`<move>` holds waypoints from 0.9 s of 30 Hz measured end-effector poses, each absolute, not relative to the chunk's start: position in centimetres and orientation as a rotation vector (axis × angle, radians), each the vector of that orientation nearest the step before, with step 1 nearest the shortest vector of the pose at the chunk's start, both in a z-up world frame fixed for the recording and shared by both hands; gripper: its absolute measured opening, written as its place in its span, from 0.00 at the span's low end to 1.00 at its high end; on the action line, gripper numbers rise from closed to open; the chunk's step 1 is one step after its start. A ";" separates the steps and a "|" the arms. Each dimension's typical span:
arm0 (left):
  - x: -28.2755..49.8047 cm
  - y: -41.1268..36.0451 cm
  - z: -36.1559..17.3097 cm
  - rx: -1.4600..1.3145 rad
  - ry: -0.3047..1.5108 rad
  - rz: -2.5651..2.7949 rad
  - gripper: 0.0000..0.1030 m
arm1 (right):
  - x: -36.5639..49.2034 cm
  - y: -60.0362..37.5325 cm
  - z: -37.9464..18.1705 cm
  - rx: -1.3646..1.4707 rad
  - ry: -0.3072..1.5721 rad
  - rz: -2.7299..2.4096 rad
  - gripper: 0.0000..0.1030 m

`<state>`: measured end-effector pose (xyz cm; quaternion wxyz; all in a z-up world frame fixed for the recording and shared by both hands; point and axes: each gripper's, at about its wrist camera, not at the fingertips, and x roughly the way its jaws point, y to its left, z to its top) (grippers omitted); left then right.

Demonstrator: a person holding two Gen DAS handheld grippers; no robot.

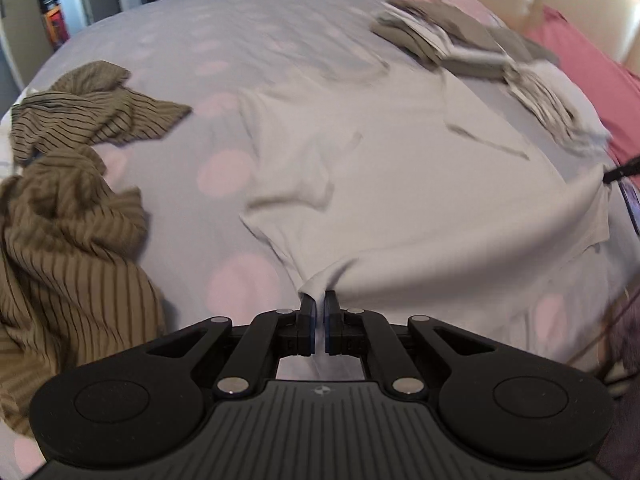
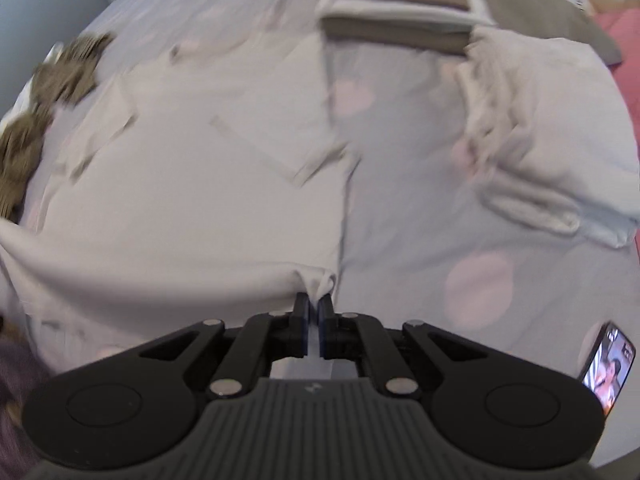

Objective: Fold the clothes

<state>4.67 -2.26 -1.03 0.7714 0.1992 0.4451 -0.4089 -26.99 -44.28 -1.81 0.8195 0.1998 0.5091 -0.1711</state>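
1. I count one white garment [image 1: 400, 184] spread flat on the bed [image 1: 224, 40], roughly in the middle, and it is the one I am working on.
2. I see two striped olive-brown garments: one crumpled garment [image 1: 80, 104] further up on the left side of the bed, and a second bunched heap [image 1: 68, 240] nearer to me, just below it.
3. On the far right side of the bed I make out one stack of folded clothes [image 2: 400, 4] in brown and white, and beside it one pale folded pile [image 2: 540, 128]; motion blur keeps me from counting the layers in either.
4. One phone [image 2: 610, 364] lies on the bed at the right edge of the right wrist view, its screen lit.
5. My left gripper [image 1: 319, 300] has its fingers drawn to a narrow gap, pinching a tuft of the white garment's near edge at its left corner.
6. My right gripper [image 2: 314, 302] is likewise nearly closed, fingers clamped on a gathered bit of the same near edge at the right corner.
7. Between the two grips the near edge rises off the bed, while the rest of the cloth lies on the dotted cover.
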 end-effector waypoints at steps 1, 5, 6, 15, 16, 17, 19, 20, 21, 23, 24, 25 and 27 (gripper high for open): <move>5.4 -2.8 -1.2 0.431 0.963 -0.877 0.02 | -26.3 -44.8 -2.0 0.438 1.070 -0.369 0.05; 7.7 -5.0 -3.1 0.464 0.957 -0.835 0.02 | -23.5 -46.5 -3.3 0.462 1.039 -0.381 0.05; 8.1 -5.5 -3.6 0.472 0.955 -0.824 0.02 | -22.9 -46.9 -3.9 0.464 1.042 -0.386 0.05; 9.3 -9.4 -7.5 0.627 0.950 -0.765 0.04 | -19.1 -48.0 -7.5 0.399 1.098 -0.393 0.07; 9.3 -9.5 -7.8 0.634 0.950 -0.758 0.06 | -19.0 -48.0 -7.7 0.394 1.099 -0.392 0.11; 9.0 -9.4 -7.8 0.642 0.939 -0.758 0.09 | -19.1 -48.0 -7.7 0.377 1.102 -0.396 0.14; 8.2 -9.2 -7.3 0.658 0.906 -0.761 0.18 | -19.3 -47.8 -7.7 0.344 1.108 -0.406 0.28; 7.7 -9.1 -7.0 0.666 0.890 -0.763 0.19 | -19.6 -47.7 -7.5 0.328 1.103 -0.408 0.28; 7.3 -8.9 -6.8 0.674 0.873 -0.765 0.22 | -19.9 -47.6 -7.3 0.312 1.097 -0.410 0.28; 6.5 -8.7 -6.3 0.689 0.841 -0.768 0.23 | -20.7 -47.2 -6.5 0.301 1.060 -0.414 0.28; 6.0 -8.6 -6.1 0.697 0.824 -0.770 0.23 | -21.1 -46.6 -6.0 0.267 1.046 -0.410 0.28; 5.6 -8.4 -5.8 0.705 0.808 -0.771 0.23 | -21.4 -46.1 -5.4 0.233 1.032 -0.407 0.29; 4.5 -8.3 -5.5 0.730 0.780 -0.789 0.23 | -21.9 -44.4 -4.6 0.133 1.015 -0.370 0.29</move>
